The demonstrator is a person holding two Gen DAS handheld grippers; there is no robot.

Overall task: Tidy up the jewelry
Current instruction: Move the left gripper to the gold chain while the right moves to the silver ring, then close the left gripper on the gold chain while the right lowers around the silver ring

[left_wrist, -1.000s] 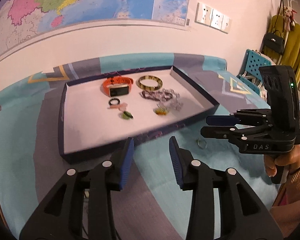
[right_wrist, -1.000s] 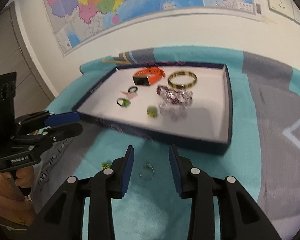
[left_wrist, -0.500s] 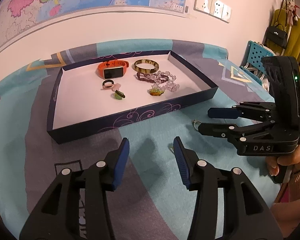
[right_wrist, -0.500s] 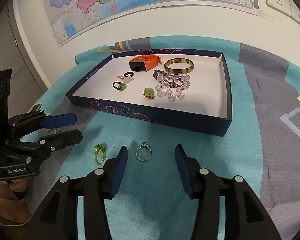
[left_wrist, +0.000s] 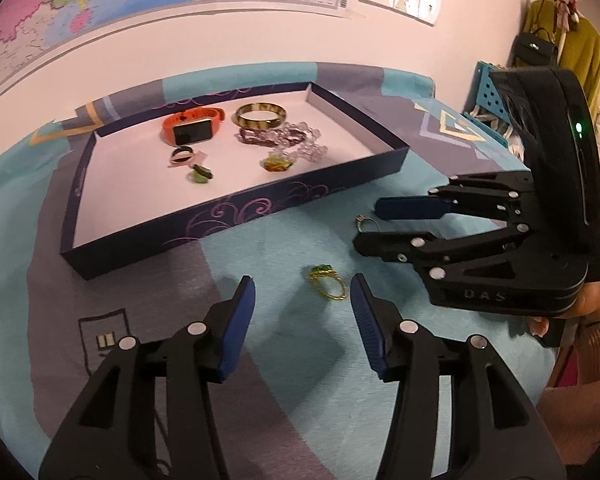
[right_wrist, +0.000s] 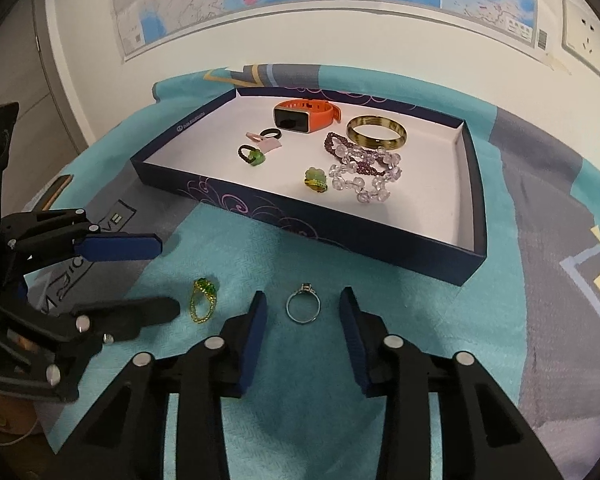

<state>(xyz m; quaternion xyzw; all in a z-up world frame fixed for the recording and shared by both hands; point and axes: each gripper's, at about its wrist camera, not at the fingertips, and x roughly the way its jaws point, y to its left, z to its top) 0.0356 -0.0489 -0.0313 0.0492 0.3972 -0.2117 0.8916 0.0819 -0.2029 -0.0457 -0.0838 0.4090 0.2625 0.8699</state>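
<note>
While most pieces already sit in the shallow navy cardboard tray with the white floor point(right_wrist: 380, 240), two rings are left on the teal-and-grey patterned cloth point(right_wrist: 380, 340) over the desk, so the step in hand is the pickup of both. Left tool point(left_wrist: 302, 294): jaws spread and opening, nothing pinched; the gold ring with the green stone point(left_wrist: 327, 283) lies on the cloth between its blue pads, nearer the right-hand pad, not touched. Right tool point(right_wrist: 302, 308): jaws apart but closing, pads not on anything yet; the thin silver ring with a small stone point(right_wrist: 303, 307) lies flat between them, about centred. In the tray: orange-strapped smartwatch point(right_wrist: 300, 117), olive-brown bangle point(right_wrist: 377, 132), clear and purple bead bracelets point(right_wrist: 360, 168), small black ring point(right_wrist: 270, 133), black ring with a green stone point(right_wrist: 252, 156), green-and-gold brooch-like piece point(right_wrist: 315, 179). Next move, my read: drop each tool until the pads reach the cloth, then squeeze across the band. Both rings are thin and lie flat, so the pads must go very low or they'll slide over the top. The gold one wants the left tool re-centred first. Then lift over the near tray wall and release on bare floor. The tools are close side by side, so watch for a clash.
</note>
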